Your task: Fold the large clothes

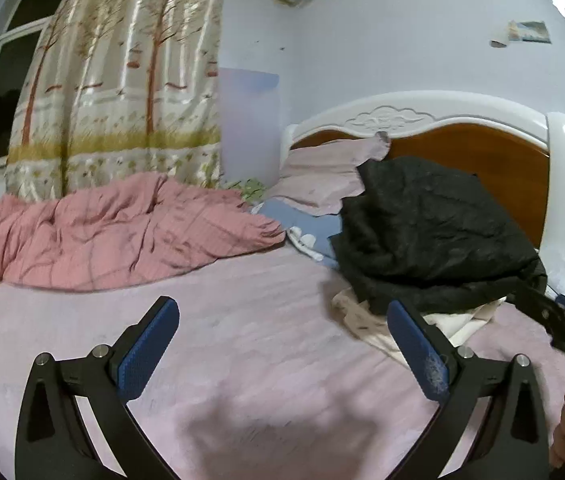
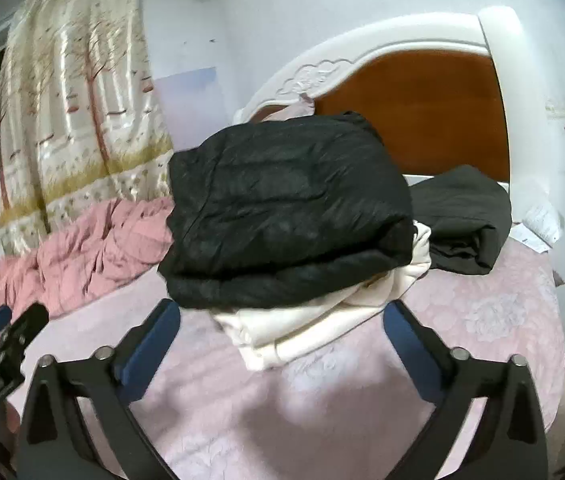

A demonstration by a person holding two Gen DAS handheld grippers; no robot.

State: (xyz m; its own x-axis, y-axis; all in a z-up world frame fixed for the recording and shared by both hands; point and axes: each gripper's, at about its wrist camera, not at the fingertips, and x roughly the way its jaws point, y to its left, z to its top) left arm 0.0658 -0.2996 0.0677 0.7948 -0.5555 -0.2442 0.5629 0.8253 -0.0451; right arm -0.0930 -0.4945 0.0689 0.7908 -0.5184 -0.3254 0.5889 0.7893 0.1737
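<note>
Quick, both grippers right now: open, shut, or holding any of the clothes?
Left gripper: open, nothing between its fingers, over bare pink sheet.
Right gripper: open wide, empty, just short of the folded black garment.

My fingers (image 1: pixel 150 348) wear blue ribbed pads on black frames. Ahead of me the folded jacket (image 2: pixel 282 204) is black, stacked on a cream garment (image 2: pixel 322 320); another black garment (image 2: pixel 466 220) lies beside it. The bedsheet (image 2: pixel 482 312) is pale pink with a faint flower pattern. The rumpled quilt (image 1: pixel 102 232) is salmon pink. The headboard (image 2: pixel 422 108) is reddish-brown wood framed in white. The curtain (image 1: pixel 122 80) is cream, printed with brown trees and yellow-green grass. The wall (image 1: pixel 362 40) is pale lilac.
</note>
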